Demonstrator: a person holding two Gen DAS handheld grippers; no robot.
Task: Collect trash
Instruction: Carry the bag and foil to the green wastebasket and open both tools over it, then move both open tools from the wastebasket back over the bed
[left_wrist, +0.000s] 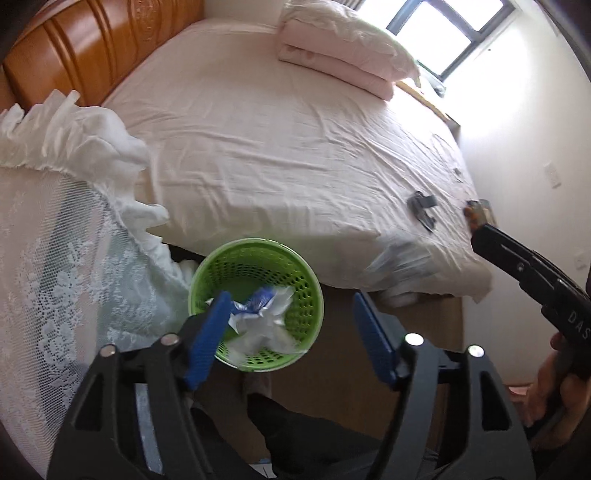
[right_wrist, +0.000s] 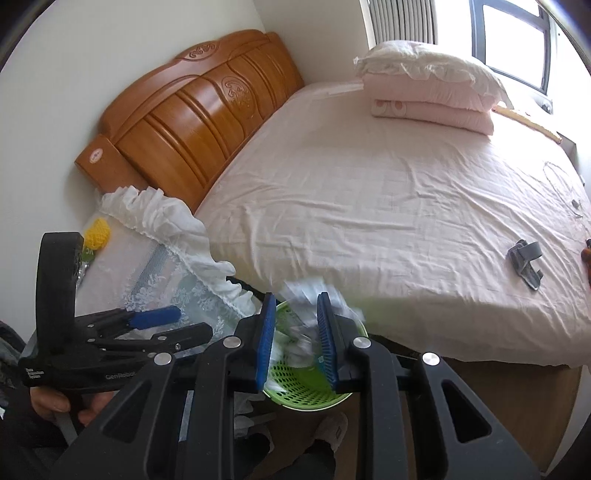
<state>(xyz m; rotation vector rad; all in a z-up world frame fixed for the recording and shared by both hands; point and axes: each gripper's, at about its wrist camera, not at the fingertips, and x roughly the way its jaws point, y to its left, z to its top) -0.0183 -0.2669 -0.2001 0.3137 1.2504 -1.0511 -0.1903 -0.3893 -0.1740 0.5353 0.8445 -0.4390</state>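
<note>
Here, by labels:
Left gripper: above the green basket, blue fingers spread apart, nothing between them.
Right gripper: fingers narrowly apart, clamped on a blurred white crumpled wrapper, just over the basket rim.
Green basket: on the floor, beside the bed edge.
Trash in basket: crumpled white and blue packaging, inside, near the middle.
Bed: pink sheet, folded quilt and pillow at the far side, a grey object near the right edge.

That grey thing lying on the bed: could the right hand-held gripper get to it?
Probably yes: the grey thing lies uncovered near the bed's edge, but the right hand-held gripper seems to pinch crumpled trash.
</note>
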